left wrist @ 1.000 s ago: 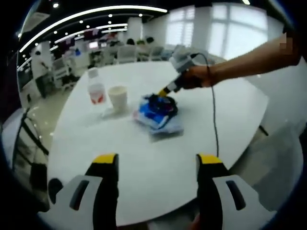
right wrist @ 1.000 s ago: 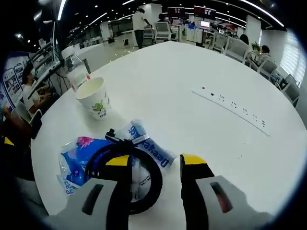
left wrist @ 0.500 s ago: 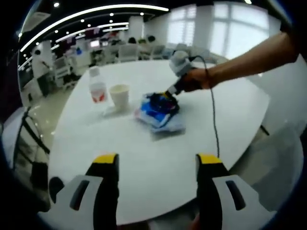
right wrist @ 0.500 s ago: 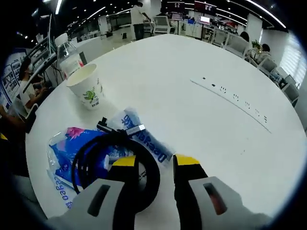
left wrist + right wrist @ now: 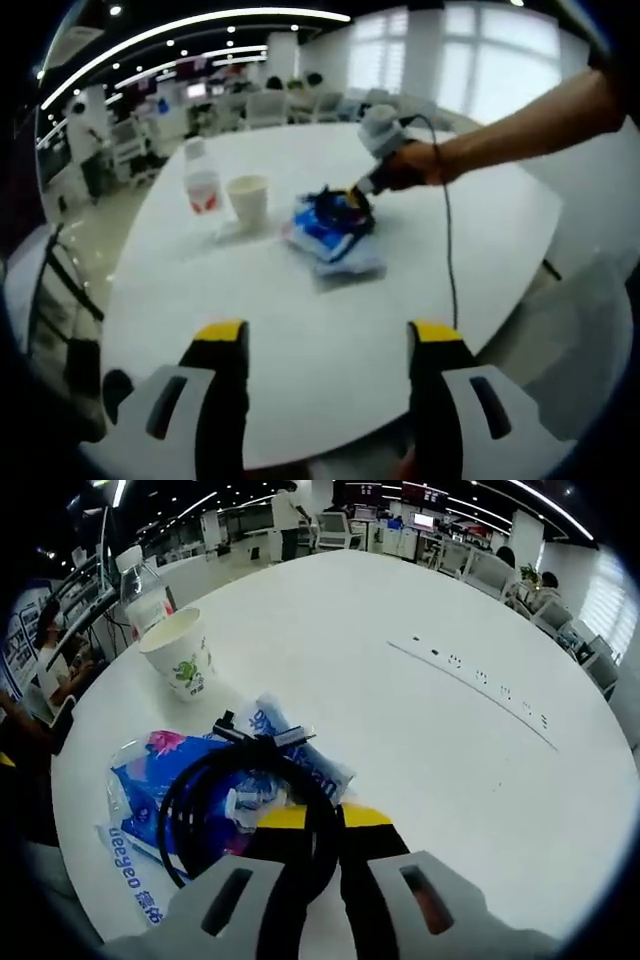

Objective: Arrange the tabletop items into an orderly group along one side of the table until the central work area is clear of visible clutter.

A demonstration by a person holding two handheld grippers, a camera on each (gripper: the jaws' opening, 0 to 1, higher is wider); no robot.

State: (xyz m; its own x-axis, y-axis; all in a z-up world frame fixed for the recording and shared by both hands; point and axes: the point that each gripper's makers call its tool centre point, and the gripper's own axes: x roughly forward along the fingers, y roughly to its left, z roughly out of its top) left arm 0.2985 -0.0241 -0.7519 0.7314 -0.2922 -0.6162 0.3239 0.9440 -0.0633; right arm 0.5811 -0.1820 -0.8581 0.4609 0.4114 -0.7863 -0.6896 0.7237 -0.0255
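white tabletop [image 5: 300, 320] spreads across the left gripper view, and the left gripper [image 5: 325, 335] hangs over its near edge with the yellow-tipped jaws set wide apart and nothing between them. farther along the table a clear plastic bottle [image 5: 201, 181] with a red label stands just beside a paper cup [image 5: 247, 201], the two upright and close together. to the right of the cup lies a blue and white plastic packet [image 5: 332, 238], with a black cable coil [image 5: 337, 205] resting on top of it. the right gripper [image 5: 355, 193] reaches in from the right, held by a person's hand [image 5: 410, 166], its tip down at the coil; a thin black cord [image 5: 447, 250] trails from the hand toward the table's near edge. in the right gripper view, the right gripper [image 5: 323, 816] has its jaws drawn almost together on the black cable coil [image 5: 215, 800], with the loop's near side pinched between the yellow tips. the coil lies over the blue and white plastic packet [image 5: 140, 780], which sits flat on the white tabletop [image 5: 430, 740]. beyond the packet the paper cup [image 5: 180, 652] stands upright, and the clear plastic bottle [image 5: 140, 585] stands just behind it near the table's edge. a row of small dark marks [image 5: 480, 685] runs across the table surface to the right, well apart from the packet.
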